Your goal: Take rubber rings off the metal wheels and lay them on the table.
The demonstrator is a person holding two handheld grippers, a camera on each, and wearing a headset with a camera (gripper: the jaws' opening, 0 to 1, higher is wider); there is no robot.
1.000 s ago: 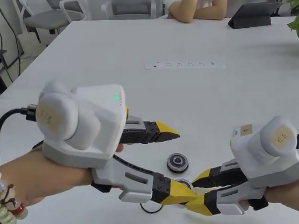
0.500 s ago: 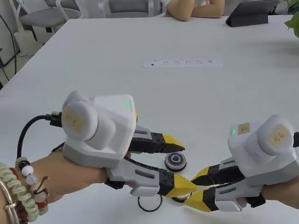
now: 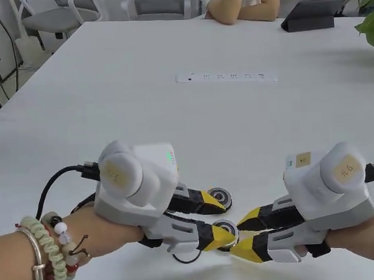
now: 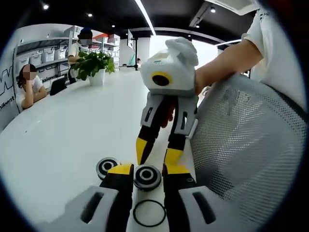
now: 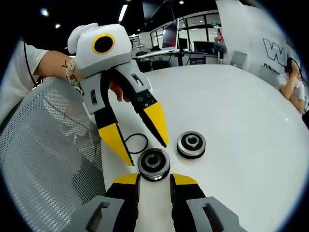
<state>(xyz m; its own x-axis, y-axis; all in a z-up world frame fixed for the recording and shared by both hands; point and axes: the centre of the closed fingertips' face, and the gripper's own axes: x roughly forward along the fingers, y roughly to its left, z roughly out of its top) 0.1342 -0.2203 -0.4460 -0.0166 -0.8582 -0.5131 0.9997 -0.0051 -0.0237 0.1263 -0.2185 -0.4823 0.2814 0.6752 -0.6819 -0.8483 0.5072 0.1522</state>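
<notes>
Two metal wheels with dark rims lie on the white table (image 3: pixel 173 116). The near wheel (image 3: pixel 227 227) (image 4: pixel 147 176) (image 5: pixel 153 164) sits between the tips of both grippers, which face each other. My left gripper (image 3: pixel 216 218) (image 4: pixel 148 169) (image 5: pixel 140 137) is open, its jaws on either side of that wheel. My right gripper (image 3: pixel 244 237) (image 5: pixel 154 180) (image 4: pixel 157 152) is open too, with the wheel just ahead of its tips. The second wheel (image 3: pixel 219 197) (image 4: pixel 107 166) (image 5: pixel 191 144) lies just beyond. A loose black rubber ring (image 3: pixel 186 259) (image 4: pixel 149 212) (image 5: pixel 136 143) lies flat under the left gripper.
A white power strip (image 3: pixel 226 77) lies mid-table. At the far edge are a person's arms (image 3: pixel 237 10) and a dark tablet (image 3: pixel 311 17). A plant (image 3: pixel 369 26) stands at the right edge. Chairs stand beyond the table, and a mesh chair back (image 4: pixel 241 145) is close behind me.
My left gripper has come down and forward, so its jaws now flank the near wheel. The right gripper has hardly moved. The head camera has tilted a little.
</notes>
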